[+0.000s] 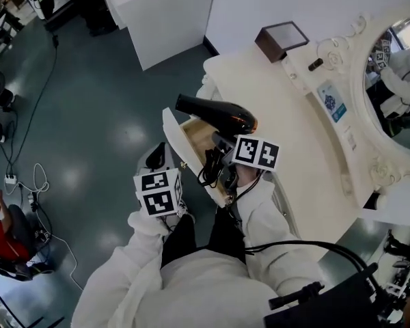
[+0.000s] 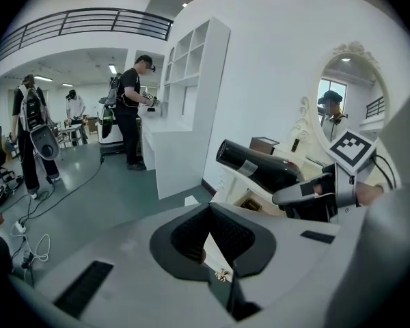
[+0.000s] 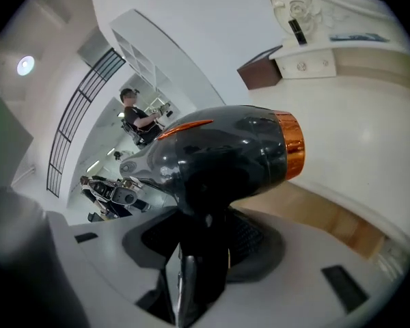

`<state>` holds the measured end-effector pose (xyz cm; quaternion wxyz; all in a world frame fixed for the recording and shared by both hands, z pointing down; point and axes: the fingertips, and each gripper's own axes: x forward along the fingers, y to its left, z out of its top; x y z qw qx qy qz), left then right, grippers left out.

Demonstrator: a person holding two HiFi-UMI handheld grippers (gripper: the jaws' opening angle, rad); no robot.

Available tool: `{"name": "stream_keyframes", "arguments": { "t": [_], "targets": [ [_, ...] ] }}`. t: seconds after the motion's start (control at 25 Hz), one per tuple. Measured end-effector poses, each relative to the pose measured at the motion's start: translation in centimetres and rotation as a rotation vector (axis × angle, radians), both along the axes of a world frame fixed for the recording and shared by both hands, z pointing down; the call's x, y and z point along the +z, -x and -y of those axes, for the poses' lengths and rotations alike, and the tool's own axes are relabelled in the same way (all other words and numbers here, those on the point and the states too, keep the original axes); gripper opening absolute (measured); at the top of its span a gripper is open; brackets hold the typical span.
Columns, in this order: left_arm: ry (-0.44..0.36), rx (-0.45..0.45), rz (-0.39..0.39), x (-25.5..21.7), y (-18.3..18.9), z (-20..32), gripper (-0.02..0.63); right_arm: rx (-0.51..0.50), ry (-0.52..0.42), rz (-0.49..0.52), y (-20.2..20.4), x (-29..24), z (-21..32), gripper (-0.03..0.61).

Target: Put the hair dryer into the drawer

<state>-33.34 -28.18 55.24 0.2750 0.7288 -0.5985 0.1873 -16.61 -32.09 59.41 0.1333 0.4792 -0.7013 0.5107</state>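
Since the hair dryer point(image 1: 215, 113) is a rigid, glossy, top-heavy shell, it is judged slippery at the barrel and best taken by its handle point(image 3: 202, 265), with the dangling cord point(image 1: 206, 173) minded. It is held over the open drawer point(image 1: 172, 134) of the white dressing table point(image 1: 287, 142). On the left, the left gripper point(image 2: 208, 232) is tilted down at the drawer front, jaws nearly together about a small gold knob point(image 2: 223, 275); a pinch cannot be confirmed. On the right, the right gripper point(image 3: 205, 238) is pitched down, clamped on the handle.
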Motion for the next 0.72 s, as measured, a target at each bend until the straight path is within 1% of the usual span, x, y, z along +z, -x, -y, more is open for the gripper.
{"name": "stream_keyframes", "arguments": {
  "t": [0.4, 0.52, 0.6, 0.72],
  "targets": [
    [0.056, -0.023, 0.004, 2.5, -0.5, -0.7, 0.000, -0.121, 0.155, 0.074, 0.6, 5.5, -2.4, 0.235],
    [0.070, -0.035, 0.005, 3.1, -0.8, -0.8, 0.000, -0.162, 0.187, 0.071, 0.8, 6.6, -3.0, 0.235],
    [0.075, -0.042, 0.006, 3.4, -1.1, -0.7, 0.000, -0.165, 0.204, 0.067, 0.6, 7.4, -3.2, 0.235],
    [0.082, -0.047, 0.010, 3.8, -1.4, -0.8, 0.000, -0.135, 0.235, 0.067, -0.1, 8.7, -3.7, 0.235]
  ]
}}
